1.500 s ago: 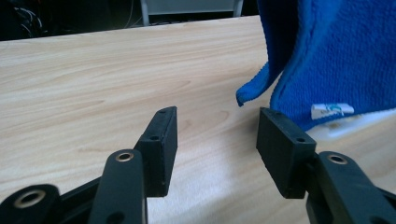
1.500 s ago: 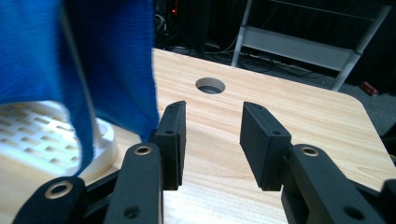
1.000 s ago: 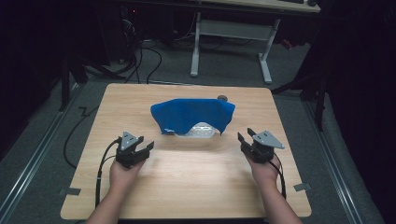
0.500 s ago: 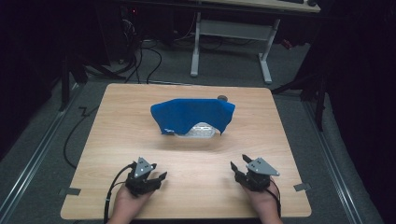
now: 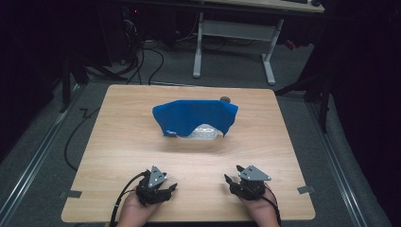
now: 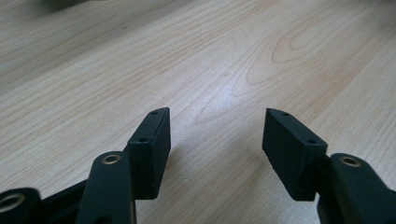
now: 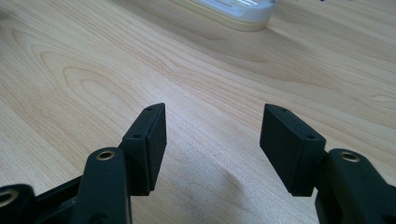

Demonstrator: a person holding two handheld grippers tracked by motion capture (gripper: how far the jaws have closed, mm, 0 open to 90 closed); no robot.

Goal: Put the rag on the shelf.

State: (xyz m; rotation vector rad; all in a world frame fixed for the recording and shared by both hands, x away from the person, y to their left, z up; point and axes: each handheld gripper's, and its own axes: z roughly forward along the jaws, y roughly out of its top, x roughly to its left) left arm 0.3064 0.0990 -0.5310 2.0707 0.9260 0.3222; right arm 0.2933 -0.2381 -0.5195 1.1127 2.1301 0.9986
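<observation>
High view, blue cloth (image 5: 196, 116) draped over white object (image 5: 202, 133), mid-table

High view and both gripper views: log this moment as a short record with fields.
surface: wooden table
main item: blue cloth, draped over a white object near the table's middle
behind cloth: small dark round thing, unclear what
left hand-held gripper: near front edge, jaws open, just been opening, nothing between them
right hand-held gripper: near front edge, jaws open, just been opening, nothing between them
contact: both apart from the cloth
</observation>
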